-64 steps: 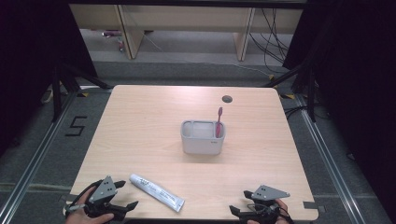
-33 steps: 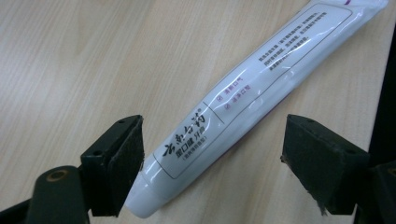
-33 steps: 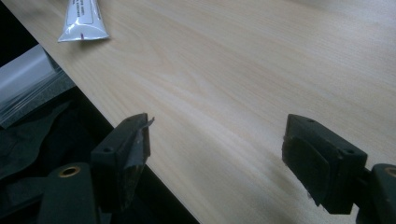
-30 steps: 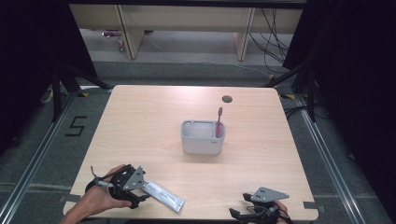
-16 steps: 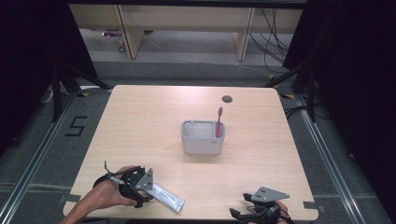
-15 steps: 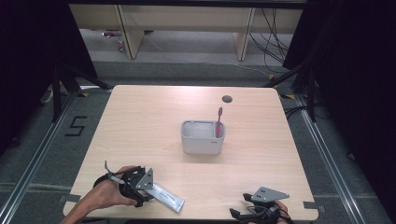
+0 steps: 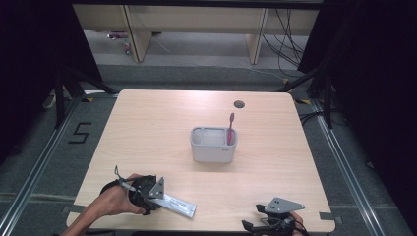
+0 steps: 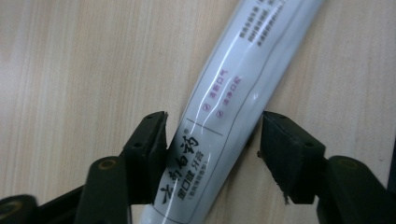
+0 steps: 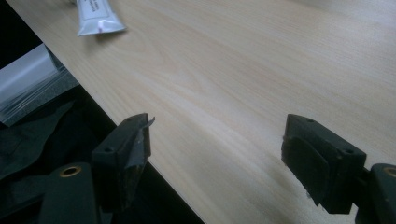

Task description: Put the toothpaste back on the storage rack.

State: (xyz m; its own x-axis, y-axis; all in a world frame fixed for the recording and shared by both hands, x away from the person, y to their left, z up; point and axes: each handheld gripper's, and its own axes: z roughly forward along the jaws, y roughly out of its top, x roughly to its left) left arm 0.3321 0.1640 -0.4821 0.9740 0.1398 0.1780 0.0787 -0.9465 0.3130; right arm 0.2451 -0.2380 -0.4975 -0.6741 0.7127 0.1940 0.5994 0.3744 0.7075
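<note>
My left gripper [image 8: 212, 135] straddles the white plastic toothpaste tube with dark and pink print [image 8: 224, 107], which lies flat on the pale wooden desk [image 7: 147, 128], toward my near left edge from the grey rectangular holder [image 7: 213, 144] with the pink toothbrush [image 7: 230, 129] standing in it. Its jaws have just been closing with the tube between them: one pad looks to be touching the tube's side, while a thin gap shows at the other, so I judge it not yet pinched. My right gripper [image 9: 217, 154] rests spread wide over bare desk at the near edge, well to the right of the holder, holding nothing.

I expect the tube to be light and soft, with a glossy skin that could slide between the pads. Squeezing the full belly hard would dent it and push paste toward the cap. I would rather hold across its width, as I am placed now, with gentle pressure. The flat crimped end [image 9: 100, 25] is stiffer, but thin and awkward to catch off the desk.
</note>
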